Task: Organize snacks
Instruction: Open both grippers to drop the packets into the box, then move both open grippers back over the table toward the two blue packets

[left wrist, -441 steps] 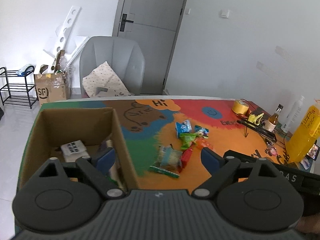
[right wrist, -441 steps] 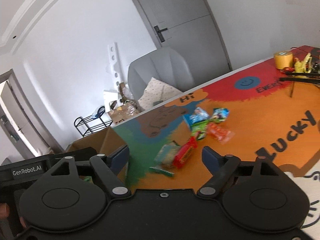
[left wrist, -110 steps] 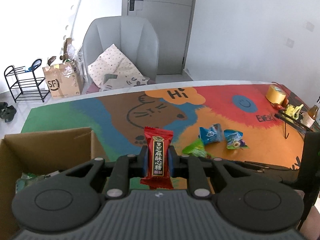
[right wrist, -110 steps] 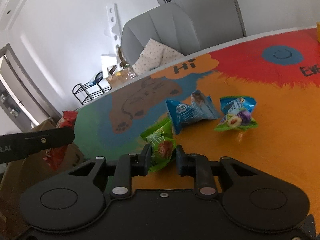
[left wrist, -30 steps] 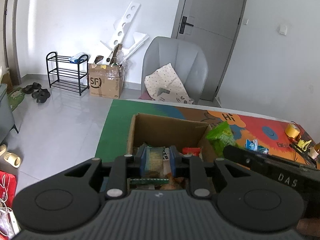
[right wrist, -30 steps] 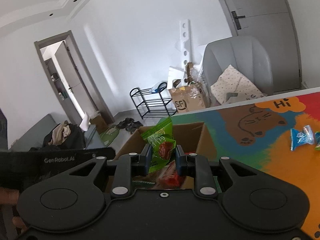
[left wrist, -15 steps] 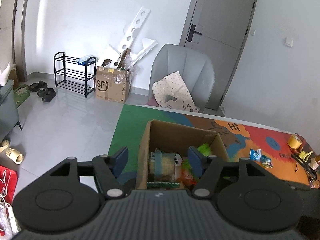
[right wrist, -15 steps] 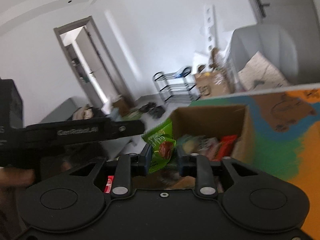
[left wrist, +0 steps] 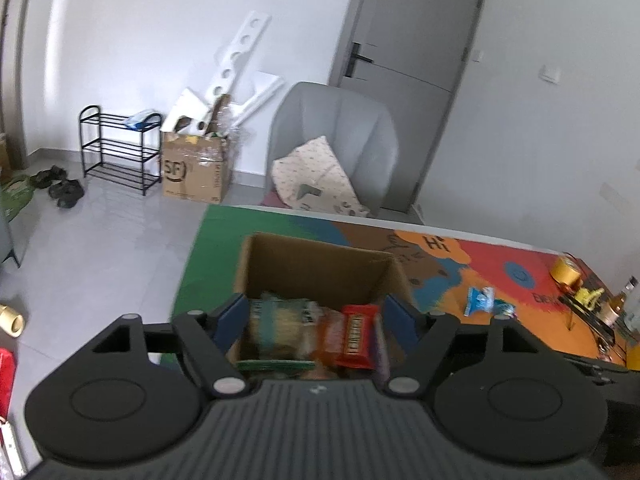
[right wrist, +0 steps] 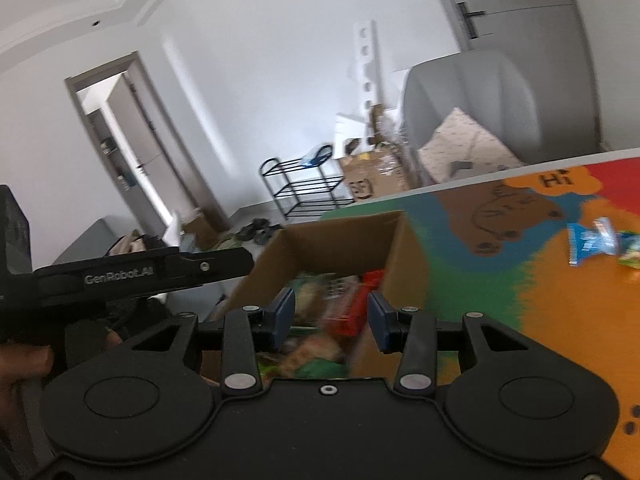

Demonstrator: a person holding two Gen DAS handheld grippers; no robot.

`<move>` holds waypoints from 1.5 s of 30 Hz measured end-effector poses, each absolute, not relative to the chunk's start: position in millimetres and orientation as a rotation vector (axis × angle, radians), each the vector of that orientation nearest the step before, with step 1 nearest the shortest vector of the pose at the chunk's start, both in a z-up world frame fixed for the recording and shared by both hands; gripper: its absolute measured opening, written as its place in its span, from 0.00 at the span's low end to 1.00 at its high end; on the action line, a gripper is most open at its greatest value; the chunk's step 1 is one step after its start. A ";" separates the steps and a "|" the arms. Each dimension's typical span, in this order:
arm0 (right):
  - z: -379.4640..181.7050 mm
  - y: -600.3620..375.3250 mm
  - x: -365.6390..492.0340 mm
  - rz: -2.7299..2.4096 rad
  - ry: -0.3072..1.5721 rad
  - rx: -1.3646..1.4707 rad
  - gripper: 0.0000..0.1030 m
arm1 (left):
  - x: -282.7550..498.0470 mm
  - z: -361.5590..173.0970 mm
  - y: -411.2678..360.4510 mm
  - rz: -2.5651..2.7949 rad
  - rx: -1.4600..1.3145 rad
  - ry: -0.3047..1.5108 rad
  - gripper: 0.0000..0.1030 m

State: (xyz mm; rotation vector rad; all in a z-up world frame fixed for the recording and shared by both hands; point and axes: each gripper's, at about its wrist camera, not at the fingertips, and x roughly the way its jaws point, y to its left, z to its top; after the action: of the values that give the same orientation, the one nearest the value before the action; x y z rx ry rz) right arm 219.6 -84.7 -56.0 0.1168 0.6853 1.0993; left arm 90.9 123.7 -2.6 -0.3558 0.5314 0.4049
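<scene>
Most snacks already lie inside the brown cardboard box [left wrist: 320, 268]. The left gripper [left wrist: 316, 320] and right gripper [right wrist: 330, 316] hang above it, jaws just opened, holding nothing. Two blue packets [left wrist: 486, 300] wait beside the box.

Each fisheye is riding just behind its own tongs, looking forward and slightly downward along the fingers. Both are facing the cardboard box [left wrist: 320, 264] close ahead of the fingertips, the right view coming from its right. Both are sharing the box [right wrist: 340, 236], the colourful table mat [left wrist: 472, 276] and the grey chair [right wrist: 468, 92] beyond.
</scene>
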 end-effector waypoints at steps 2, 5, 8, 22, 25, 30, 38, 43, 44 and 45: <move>-56.7 -93.4 222.5 1.075 0.684 0.123 0.43 | 96.9 -3.0 115.3 0.383 -0.344 0.532 0.77; -58.2 -106.7 226.0 1.038 0.677 0.136 0.48 | 106.3 -4.9 102.5 0.355 -0.325 0.541 0.78; -59.9 -119.0 229.1 1.010 0.674 0.149 0.49 | 114.5 -5.7 92.0 0.328 -0.308 0.547 0.81; -71.8 -178.7 255.3 0.859 0.655 0.208 0.66 | 155.9 -12.6 42.9 0.241 -0.246 0.579 0.87; -75.2 -189.3 262.3 0.833 0.657 0.221 0.68 | 164.6 -13.4 35.8 0.226 -0.241 0.586 0.87; -81.5 -203.0 272.6 0.796 0.661 0.233 0.69 | 179.6 -13.8 22.6 0.202 -0.223 0.589 0.87; -91.6 -220.6 291.2 0.737 0.670 0.268 0.69 | 205.9 -19.3 12.4 0.163 -0.198 0.605 0.87; -97.7 -222.3 302.6 0.712 0.676 0.275 0.69 | 226.9 -26.0 7.1 0.157 -0.172 0.626 0.87; -98.9 -221.7 305.2 0.708 0.678 0.277 0.69 | 230.7 -27.4 5.4 0.154 -0.165 0.634 0.87; -99.8 -221.7 307.2 0.705 0.680 0.278 0.69 | 235.0 -28.6 4.5 0.149 -0.162 0.641 0.87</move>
State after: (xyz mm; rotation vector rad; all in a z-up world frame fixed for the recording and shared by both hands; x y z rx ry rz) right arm 307.2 -221.7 -99.8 0.2776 0.6805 0.7049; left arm 235.0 4.5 -28.6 -0.1625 0.6412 0.1493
